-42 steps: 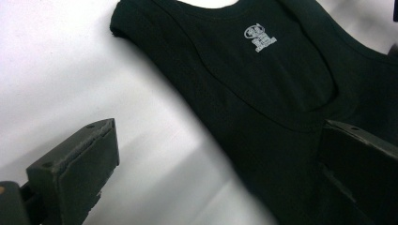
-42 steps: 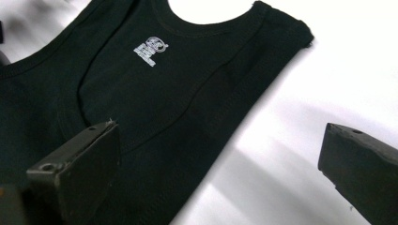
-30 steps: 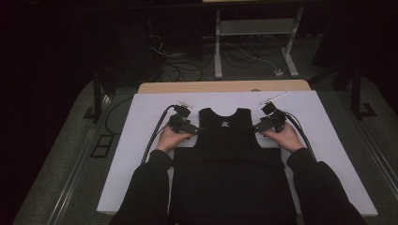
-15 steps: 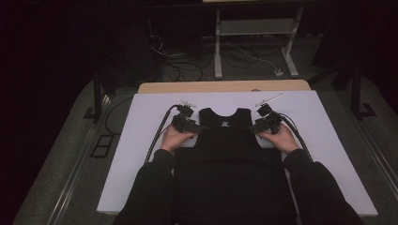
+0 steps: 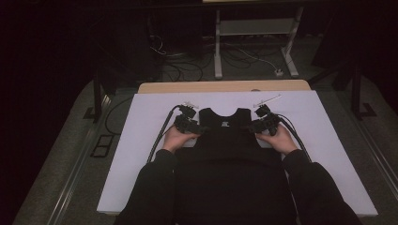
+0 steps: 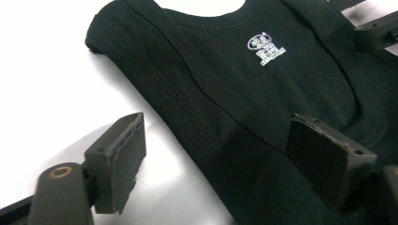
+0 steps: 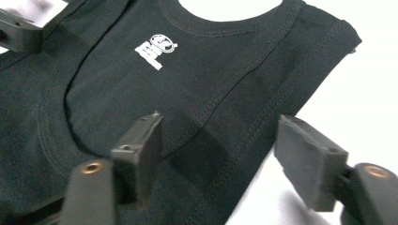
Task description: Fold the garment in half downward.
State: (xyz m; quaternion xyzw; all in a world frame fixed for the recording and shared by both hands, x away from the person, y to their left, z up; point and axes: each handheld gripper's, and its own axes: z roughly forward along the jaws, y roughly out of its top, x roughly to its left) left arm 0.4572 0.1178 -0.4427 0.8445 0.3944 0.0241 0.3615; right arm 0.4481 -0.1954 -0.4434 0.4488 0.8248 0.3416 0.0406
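- High view: my left gripper (image 5: 202, 129) sits at the left armhole edge of the black sleeveless top (image 5: 225, 140), which lies flat on the white table cover (image 5: 141, 140) with its neckline pointing away from me.
- In the left gripper view, my jaws have just been closing but are apart: one pad (image 6: 123, 159) is over the white cover just beside the hem, the other over the dark cloth, with the stitched armhole edge lying between them. Neither pad presses on the fabric.
- The small white printed label (image 6: 266, 48) sits just below the neckline, between my two grippers.
- In the right gripper view, my right gripper (image 7: 220, 159) straddles the opposite armhole edge. Its jaws have also just been closing and are apart, one pad (image 7: 141, 145) over the cloth and the other over the white cover, the hem between them, not clamped.
- High view again: my right gripper (image 5: 251, 128) is at the right shoulder, level with the left one.
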